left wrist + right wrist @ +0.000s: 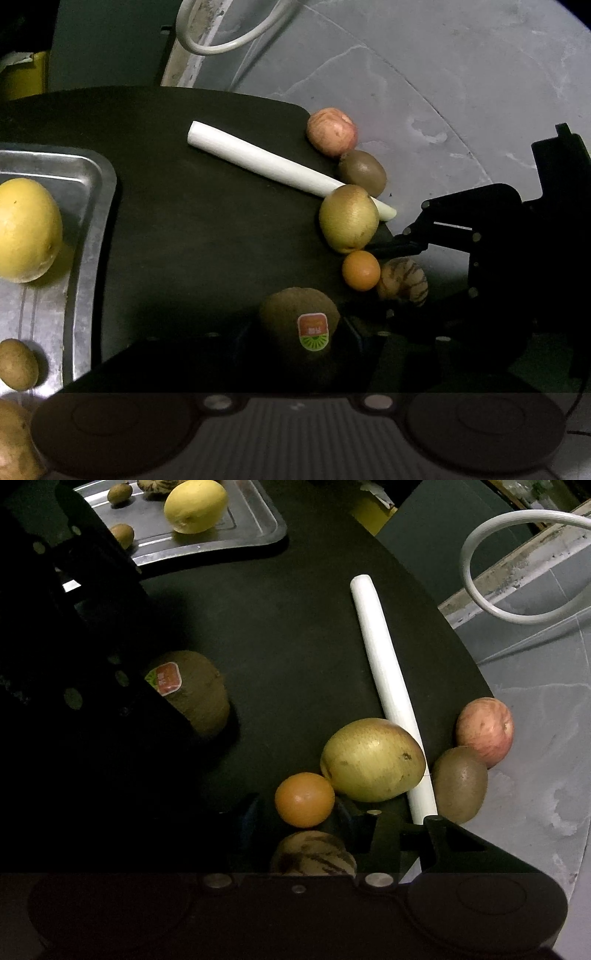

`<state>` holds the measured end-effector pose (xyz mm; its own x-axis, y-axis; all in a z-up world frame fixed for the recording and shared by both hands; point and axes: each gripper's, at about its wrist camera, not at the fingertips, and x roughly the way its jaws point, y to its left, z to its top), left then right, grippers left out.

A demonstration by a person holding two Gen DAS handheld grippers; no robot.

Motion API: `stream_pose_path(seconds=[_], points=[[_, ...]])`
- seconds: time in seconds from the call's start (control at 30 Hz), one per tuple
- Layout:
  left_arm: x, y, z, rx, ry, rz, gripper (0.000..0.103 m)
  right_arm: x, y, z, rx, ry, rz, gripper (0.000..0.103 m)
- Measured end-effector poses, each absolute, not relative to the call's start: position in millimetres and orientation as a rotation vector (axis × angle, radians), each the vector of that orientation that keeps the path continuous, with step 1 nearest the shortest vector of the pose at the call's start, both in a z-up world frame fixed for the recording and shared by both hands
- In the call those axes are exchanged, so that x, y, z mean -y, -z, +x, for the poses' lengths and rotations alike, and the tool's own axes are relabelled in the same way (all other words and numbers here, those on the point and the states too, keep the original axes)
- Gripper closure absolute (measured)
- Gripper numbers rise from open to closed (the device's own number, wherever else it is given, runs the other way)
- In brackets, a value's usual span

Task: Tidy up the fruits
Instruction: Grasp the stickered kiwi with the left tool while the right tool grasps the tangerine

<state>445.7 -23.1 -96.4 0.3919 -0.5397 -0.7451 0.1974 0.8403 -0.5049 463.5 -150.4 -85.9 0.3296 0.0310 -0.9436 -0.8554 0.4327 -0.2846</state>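
Observation:
My left gripper (295, 332) is shut on a brown kiwi with an orange-green sticker (299, 325); it also shows in the right wrist view (192, 694). My right gripper (295, 819) has its jaws on either side of a striped brown fruit (314, 853), with a small orange (304, 799) just ahead; I cannot tell whether the jaws press it. Nearby lie a yellow-green pear-like fruit (373, 758), a plain kiwi (460, 782), a pink apple (485, 731) and a white leek stalk (388, 686).
A metal tray (74, 206) at the left holds a large yellow citrus (26, 229) and small brown fruits (16, 363). The black mat (203, 221) ends near the fruits on the right, over grey floor (461, 92). A white cable (221, 37) loops beyond.

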Motion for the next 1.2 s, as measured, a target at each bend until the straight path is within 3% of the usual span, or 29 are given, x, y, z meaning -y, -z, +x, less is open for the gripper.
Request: stream_pose_path(seconds=[0.13,0.83,1.2], points=[[18.7,98.0,446.5,-1.079,0.482,-0.396,0.048,151.9,86.5,463.6,-1.070,-0.703,-0.957,0.065],[5.7,103.7,431.5,-1.061,0.452,-0.478,0.050,146.4,71.8,419.2,-0.953,-0.666,-0.863,0.067],[-14.4,81.9,400.7,-0.998,0.449,-0.528,0.050,141.3,56.4,387.5,-0.911,-0.639,-0.785,0.066]])
